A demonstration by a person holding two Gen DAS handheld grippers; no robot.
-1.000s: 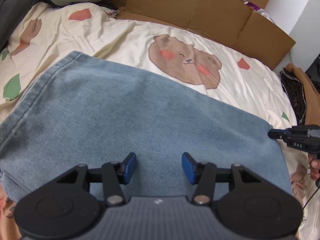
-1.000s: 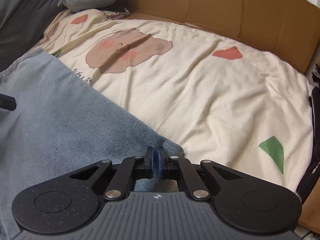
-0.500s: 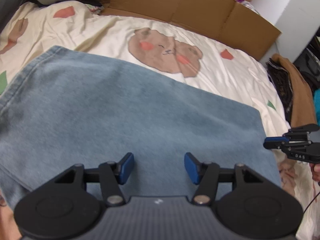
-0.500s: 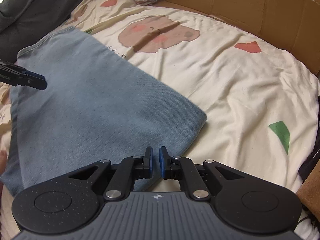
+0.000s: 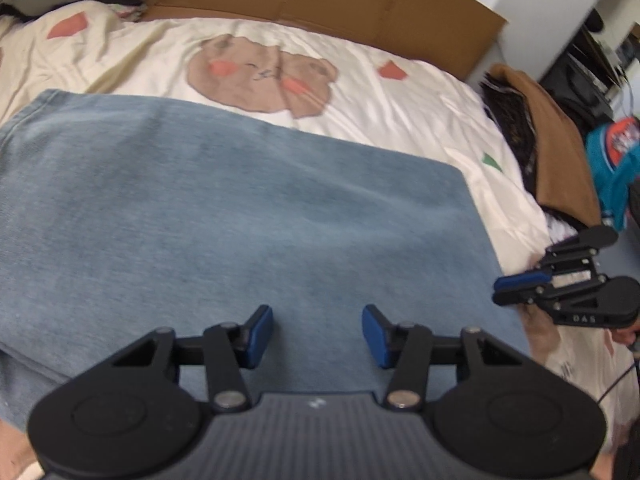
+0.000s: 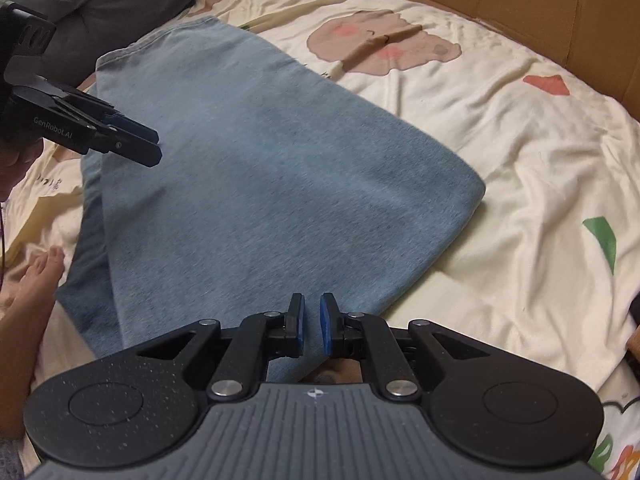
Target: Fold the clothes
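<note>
On the bear-print bedspread [image 5: 400, 100] lay the folded blue denim garment [image 5: 240, 220], flat, with a rounded fold at its right end. Compared with a second earlier, both wrist views had drawn back: the right view, which then showed only a corner of denim beside its fingertips, now took in the whole folded panel [image 6: 280, 180]. The right gripper [image 6: 311, 328], formerly pressed together at the cloth's corner, showed a narrow gap with nothing between its pads, so the corner had been let go. The left gripper [image 5: 317, 336] stood about half open over the near edge, its jaws closing slightly on nothing. This fold appeared complete, and the hands seemed to be repositioning for a further fold or for another garment.

The left view alone showed the brown and dark clothes [image 5: 552, 148] heaped off the bed's right edge, a teal item beside them, and the right gripper [image 5: 520, 292] hanging clear of the denim. The right view alone showed the garment's lower layer offset along its left edge, a bare foot [image 6: 28, 284], and the left gripper [image 6: 136, 146] from the side.
</note>
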